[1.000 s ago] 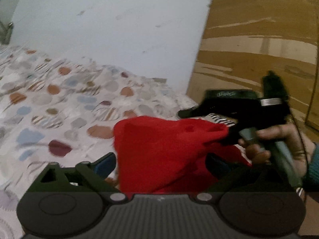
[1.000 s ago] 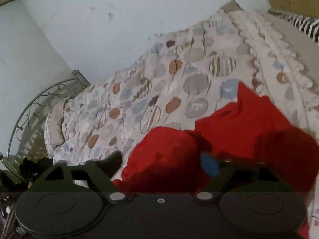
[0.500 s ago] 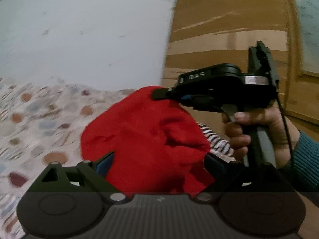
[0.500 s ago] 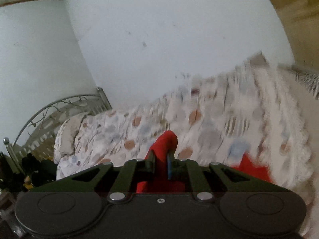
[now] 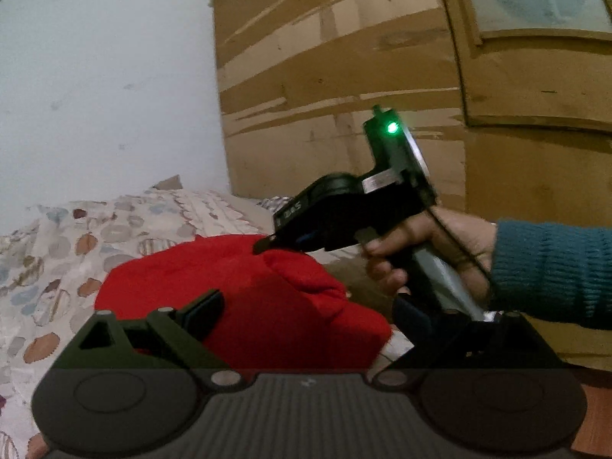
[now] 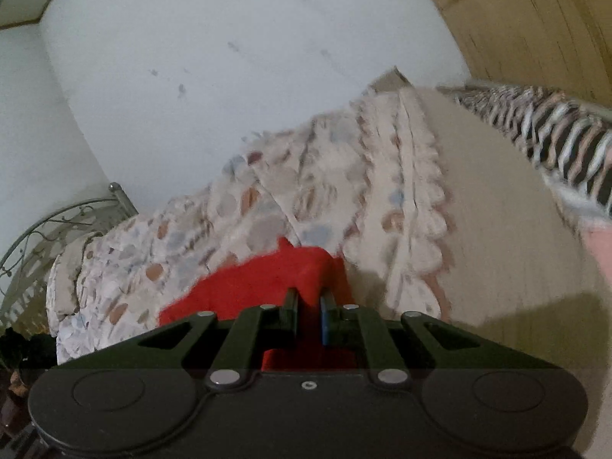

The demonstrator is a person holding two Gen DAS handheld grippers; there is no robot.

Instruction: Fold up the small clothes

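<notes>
A small red garment (image 5: 267, 298) lies bunched on the patterned bedspread (image 5: 88, 237). My left gripper (image 5: 306, 313) is open, its jaws wide on either side of the cloth's near part. My right gripper (image 6: 309, 308) is shut on a fold of the red garment (image 6: 244, 287) and holds that fold up. In the left wrist view the right gripper (image 5: 267, 244) shows pinching the cloth's top edge, held in a hand with a teal sleeve (image 5: 550, 271).
A white wall (image 5: 107, 76) stands behind the bed. A wooden door or wardrobe (image 5: 382, 69) is at the right. A metal bed frame (image 6: 49, 225) shows at far left. A striped cloth (image 6: 543, 134) lies on the bed's right side.
My right gripper closed on a fold of the red garment and lifted it, then lowered somewhat. My left gripper stayed open around the cloth while its view swung right.
</notes>
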